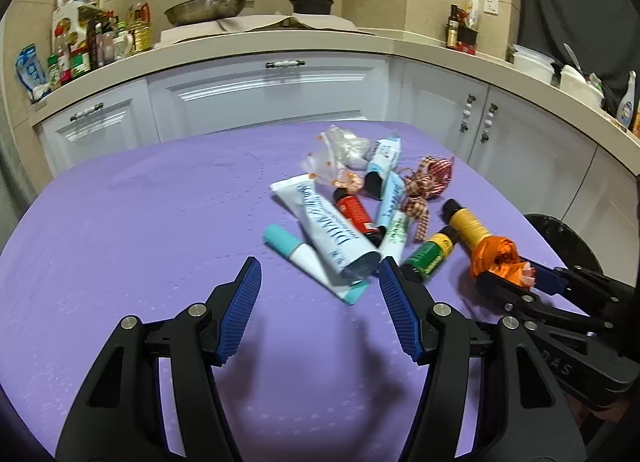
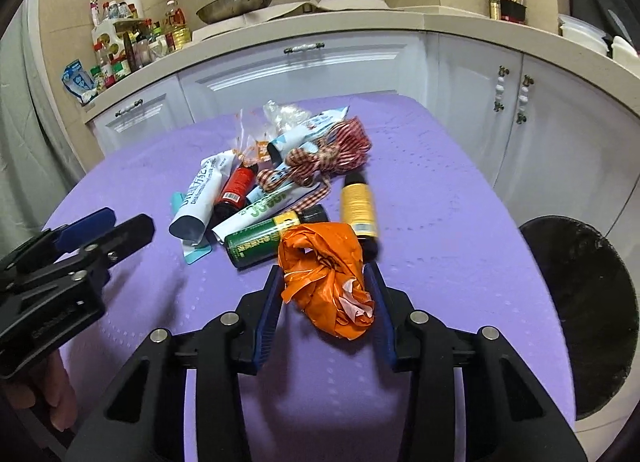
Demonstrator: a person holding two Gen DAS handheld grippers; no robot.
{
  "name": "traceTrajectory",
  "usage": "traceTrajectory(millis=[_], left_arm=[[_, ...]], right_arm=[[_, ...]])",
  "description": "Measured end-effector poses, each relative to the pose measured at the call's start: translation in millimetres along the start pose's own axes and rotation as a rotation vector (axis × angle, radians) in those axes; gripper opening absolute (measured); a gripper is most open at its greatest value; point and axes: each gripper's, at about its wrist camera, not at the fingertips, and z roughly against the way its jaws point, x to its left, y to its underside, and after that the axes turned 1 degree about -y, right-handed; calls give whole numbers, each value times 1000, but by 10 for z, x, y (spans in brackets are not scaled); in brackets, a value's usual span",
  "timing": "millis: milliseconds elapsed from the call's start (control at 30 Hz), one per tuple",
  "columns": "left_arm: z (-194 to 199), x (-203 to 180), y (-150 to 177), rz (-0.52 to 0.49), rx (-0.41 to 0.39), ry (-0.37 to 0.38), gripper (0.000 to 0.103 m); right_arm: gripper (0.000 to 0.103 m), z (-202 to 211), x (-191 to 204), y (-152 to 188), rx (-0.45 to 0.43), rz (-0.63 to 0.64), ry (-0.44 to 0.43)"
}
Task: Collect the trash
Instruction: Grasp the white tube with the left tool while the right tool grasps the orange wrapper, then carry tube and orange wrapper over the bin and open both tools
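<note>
Purple table cover (image 2: pixel 420 182): spread over the whole work surface, bearing one heap of trash near its middle.

Left gripper (image 1: pixel 320 274): low over the cover at the near left of the heap, jaws spread wide, nothing between them; white tube's crimped end just ahead of the right fingertip.

Teal-capped tube (image 1: pixel 298 252): leftmost in the heap, flat, partly under the white tube.

White tube (image 1: pixel 328 222): large, blue lettering, lying diagonally.

Red tube (image 1: pixel 354 212): black cap, tucked beside the white tube.

Clear wrapper (image 1: pixel 340 150): crumpled, orange dots, at the far edge.

Checked ribbon (image 2: pixel 328 154): red and white, bunched over the far tubes.

Green tube (image 2: pixel 260 240): near side of the heap, lying crosswise.

Yellow tube (image 2: pixel 357 202): black ends, just beyond the orange bag.

Orange plastic bag (image 2: pixel 324 274): crumpled, at the near right of the heap, pinched from both sides between blue pads.

Right gripper (image 2: pixel 324 282): jaws closed on the orange plastic bag.

Black bin (image 2: pixel 580 302): round, open, beside the table's right edge, lower than the top.
</note>
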Motion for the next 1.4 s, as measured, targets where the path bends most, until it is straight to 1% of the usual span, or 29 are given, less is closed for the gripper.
traceTrajectory(millis=[233, 433, 467, 500, 533, 600, 667, 700, 733, 767, 867, 900, 1033, 1267, 1400], left_arm=[[-139, -205, -68, -22, 13, -1, 60], [-303, -283, -133, -16, 35, -36, 60], [-332, -282, -140, -12, 42, -42, 58], [-360, -279, -149, -7, 49, -44, 57], [-372, -279, -150, -5, 54, -43, 51], [-400, -281, -146, -7, 67, -46, 47], [-436, -275, -139, -5, 85, -44, 37], [-444, -266, -136, -2, 90, -41, 34], [-454, -254, -134, 4, 97, -40, 29], [-461, -241, -132, 8, 101, -38, 20], [-456, -221, -128, 13, 101, -29, 10], [-446, -216, -128, 13, 96, -27, 8], [-359, -180, -115, 15, 62, -29, 4], [-155, -77, -91, 24, 27, -27, 3], [7, -69, -100, 12, -1, -24, 3]], right_arm=[[41, 187, -309, 13, -44, -42, 59], [41, 228, -566, 23, -60, -89, 78], [41, 232, -590, 24, -61, -91, 77], [41, 231, -613, 22, -63, -94, 76], [41, 233, -630, 21, -64, -95, 75], [41, 230, -668, 13, -66, -100, 70], [41, 228, -686, 9, -67, -102, 69], [41, 230, -693, 11, -68, -104, 68], [41, 230, -699, 11, -68, -106, 68], [41, 229, -705, 11, -69, -108, 68], [41, 235, -724, 21, -70, -112, 69], [41, 236, -724, 21, -70, -112, 70], [41, 244, -745, 17, -72, -110, 72], [41, 289, -744, 1, -84, -106, 79], [41, 355, -754, -8, -96, -110, 92]])
